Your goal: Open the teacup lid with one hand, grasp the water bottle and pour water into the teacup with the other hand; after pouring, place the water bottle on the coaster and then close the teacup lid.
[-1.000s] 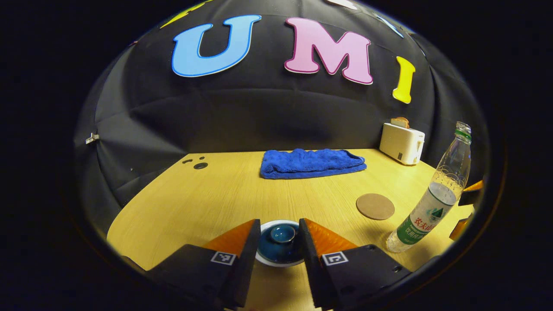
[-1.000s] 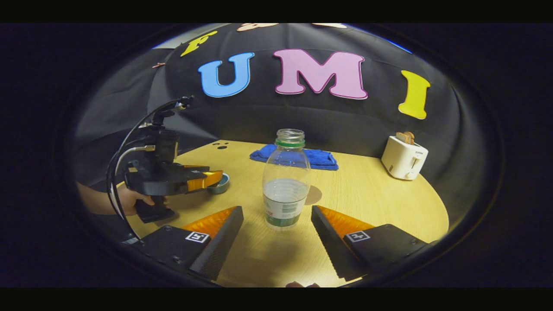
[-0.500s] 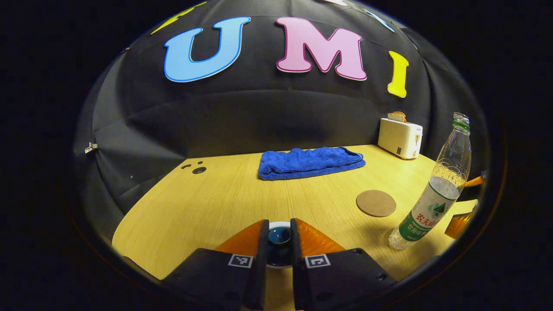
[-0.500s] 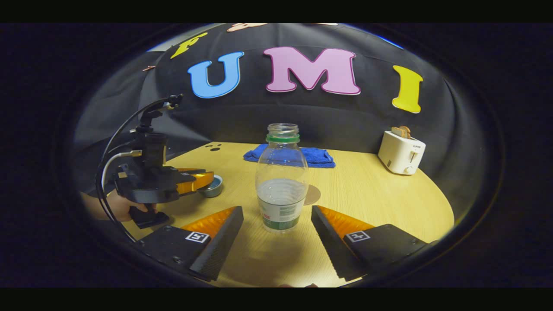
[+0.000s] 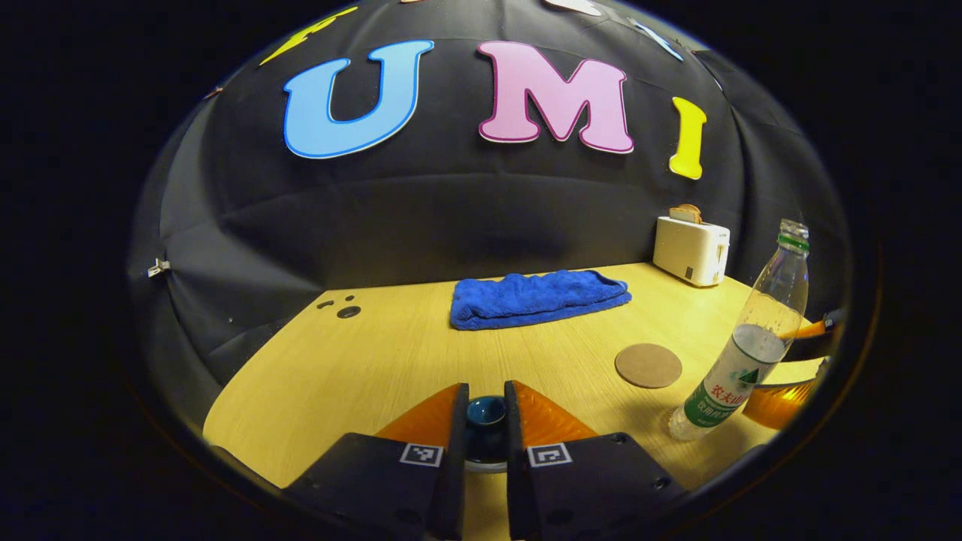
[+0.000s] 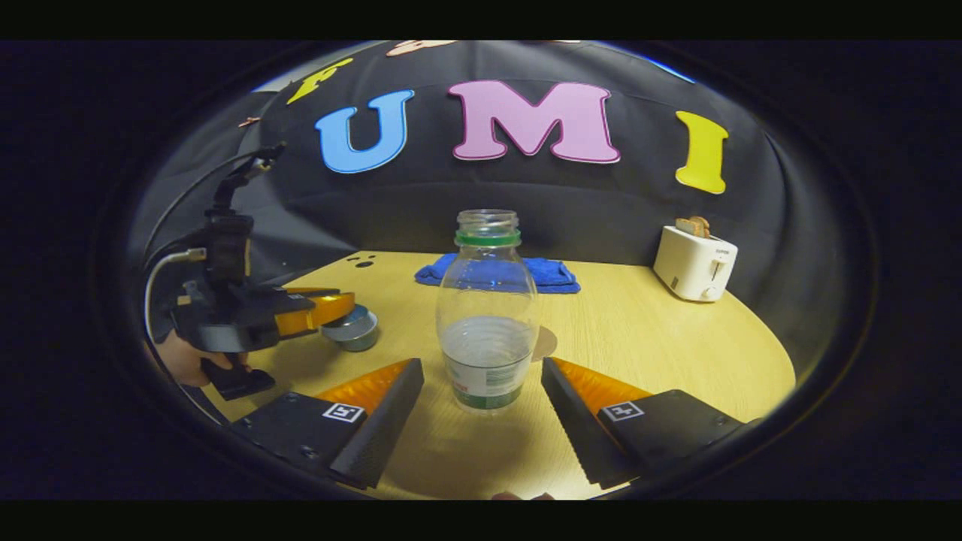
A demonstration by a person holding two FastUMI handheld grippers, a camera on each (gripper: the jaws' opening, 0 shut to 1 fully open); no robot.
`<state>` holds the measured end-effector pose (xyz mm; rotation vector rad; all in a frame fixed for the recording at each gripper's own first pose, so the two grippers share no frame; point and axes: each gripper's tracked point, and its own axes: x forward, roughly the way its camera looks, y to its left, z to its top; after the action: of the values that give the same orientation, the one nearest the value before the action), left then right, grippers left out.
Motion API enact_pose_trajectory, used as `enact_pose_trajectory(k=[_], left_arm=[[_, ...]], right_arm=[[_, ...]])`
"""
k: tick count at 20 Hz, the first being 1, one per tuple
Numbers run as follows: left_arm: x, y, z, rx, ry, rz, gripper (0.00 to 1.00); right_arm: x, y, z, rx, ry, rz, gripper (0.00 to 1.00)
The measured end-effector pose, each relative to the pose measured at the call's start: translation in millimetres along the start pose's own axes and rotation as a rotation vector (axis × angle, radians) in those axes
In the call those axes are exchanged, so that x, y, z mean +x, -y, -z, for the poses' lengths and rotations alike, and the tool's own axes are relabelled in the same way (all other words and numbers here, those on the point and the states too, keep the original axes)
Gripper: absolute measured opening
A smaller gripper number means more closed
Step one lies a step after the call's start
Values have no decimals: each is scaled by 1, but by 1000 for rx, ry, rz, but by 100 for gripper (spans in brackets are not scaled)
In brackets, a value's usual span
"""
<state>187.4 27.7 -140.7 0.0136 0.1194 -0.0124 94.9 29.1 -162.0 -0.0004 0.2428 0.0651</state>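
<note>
Left tongs (image 5: 486, 428): closed on the knob of the teacup lid (image 5: 486, 412), a finger on each side. This is the grip the opening step needs, and in my judgement the lift is under way.
Lid and cup: in the right gripper view the lid (image 6: 347, 319) looks slightly tilted at the tips of the left tongs (image 6: 342, 308), with the teacup (image 6: 359, 336) just below it. Whether they still touch I cannot tell.
Right tongs (image 6: 481, 376): spread wide, one finger on each side of the water bottle (image 6: 487, 315), touching neither side. Set this way they can close on the lower body, below the water line, for a steady pour.
Water bottle: upright on the bench, uncapped, about half full. From the left gripper view it stands at the right (image 5: 751, 346).
Coaster (image 5: 648, 365): a flat brown disc just beside the bottle, bare, likely kept free as the bottle's resting place after pouring.
Bench (image 5: 361, 361): pale wood grain, rounded at the edges.
Room: a folded blue towel (image 5: 537, 297) lies near the back wall; a white toaster (image 5: 690, 249) with bread in its slot stands at the back right; black cloth closes the booth behind.
</note>
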Motion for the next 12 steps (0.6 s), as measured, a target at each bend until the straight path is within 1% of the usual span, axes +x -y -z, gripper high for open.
enact_pose_trajectory(k=[2, 3, 4, 8, 9, 10, 11, 12], left_arm=[[-8, -3, -1, -8, -2, 1, 27], [-12, -5, 0, -7, -7, -3, 30], [-16, -8, 2, -16, -11, -10, 27], [-33, -20, 11, -69, -30, -38, 26], [-35, -23, 13, -77, -33, -45, 30], [-37, -25, 17, -85, -37, -49, 23], [-38, -27, 21, -91, -43, -52, 27], [-38, -28, 24, -94, -48, -53, 27]], right_arm=[[5, 1, 5, -8, 2, 9, 98], [7, 0, 8, -8, 1, 13, 98], [11, 0, 9, -1, 4, 15, 98], [25, 4, 4, 8, 41, 41, 98], [29, 3, 2, 13, 54, 38, 98], [34, 4, -1, 16, 63, 39, 98], [37, 5, -3, 21, 70, 43, 98], [41, 8, -5, 25, 81, 52, 98]])
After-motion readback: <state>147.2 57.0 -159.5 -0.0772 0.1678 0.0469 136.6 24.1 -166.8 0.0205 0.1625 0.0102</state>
